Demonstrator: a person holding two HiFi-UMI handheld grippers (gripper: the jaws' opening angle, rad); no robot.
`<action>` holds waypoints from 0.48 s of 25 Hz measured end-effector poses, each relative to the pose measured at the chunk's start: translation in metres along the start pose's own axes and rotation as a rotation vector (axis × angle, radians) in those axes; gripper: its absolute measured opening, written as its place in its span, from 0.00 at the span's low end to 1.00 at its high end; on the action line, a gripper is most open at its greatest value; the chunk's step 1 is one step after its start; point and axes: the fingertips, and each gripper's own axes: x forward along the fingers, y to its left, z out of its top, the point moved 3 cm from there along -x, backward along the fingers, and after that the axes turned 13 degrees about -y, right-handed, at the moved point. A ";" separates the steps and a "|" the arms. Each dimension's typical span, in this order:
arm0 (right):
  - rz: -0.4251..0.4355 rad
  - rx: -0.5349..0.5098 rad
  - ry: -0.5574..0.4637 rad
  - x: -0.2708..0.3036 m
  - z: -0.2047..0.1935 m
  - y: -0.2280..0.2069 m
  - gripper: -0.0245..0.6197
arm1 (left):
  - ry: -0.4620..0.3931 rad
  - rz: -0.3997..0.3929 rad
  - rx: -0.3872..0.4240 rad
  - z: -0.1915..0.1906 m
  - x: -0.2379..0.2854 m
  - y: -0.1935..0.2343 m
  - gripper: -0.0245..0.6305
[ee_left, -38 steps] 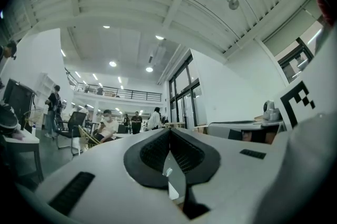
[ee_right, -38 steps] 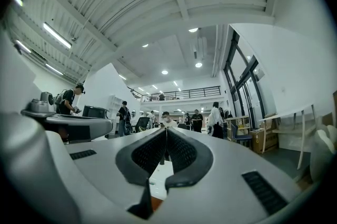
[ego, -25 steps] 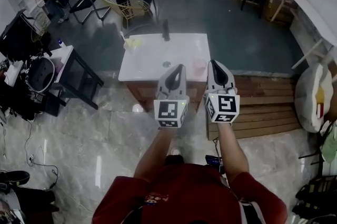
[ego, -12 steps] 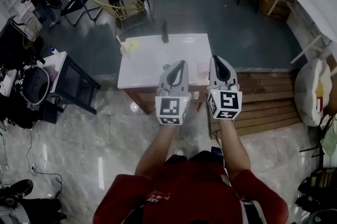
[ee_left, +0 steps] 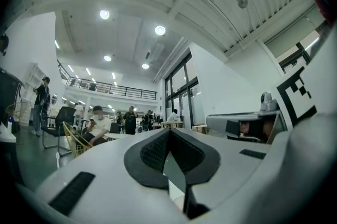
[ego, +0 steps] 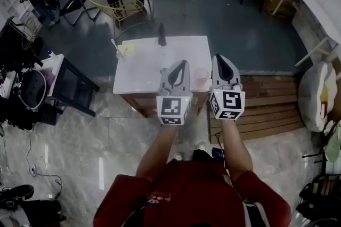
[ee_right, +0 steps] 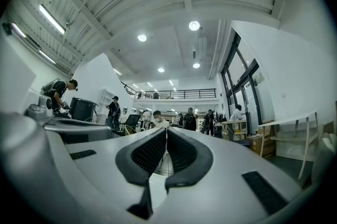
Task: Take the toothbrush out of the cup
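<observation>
Open hall, pale tiled floor [ego: 80,130]. White bench [ego: 154,69] lies just ahead of both tongs. Left tongs [ego: 180,67] and right tongs [ego: 219,61] are pinched shut, empty, side by side. Cup [ego: 127,50] sits ahead-left of the left tongs, well apart, toothbrush [ego: 115,42] standing in it. Task unstarted: reach, grip and lift remain.

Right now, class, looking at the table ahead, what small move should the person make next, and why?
Probably bring the left gripper toward the cup at the table's far left corner, opening it on the way. The toothbrush stands in that cup; both grippers are shut, empty and short of it, the right gripper farther off.
</observation>
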 end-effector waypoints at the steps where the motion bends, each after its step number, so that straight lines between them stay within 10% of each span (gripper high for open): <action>1: 0.001 0.002 0.000 0.003 -0.001 -0.005 0.08 | 0.000 0.001 0.000 -0.002 0.005 -0.002 0.08; 12: 0.003 0.027 0.023 0.015 -0.023 -0.037 0.08 | 0.019 -0.001 0.017 -0.017 0.037 -0.015 0.08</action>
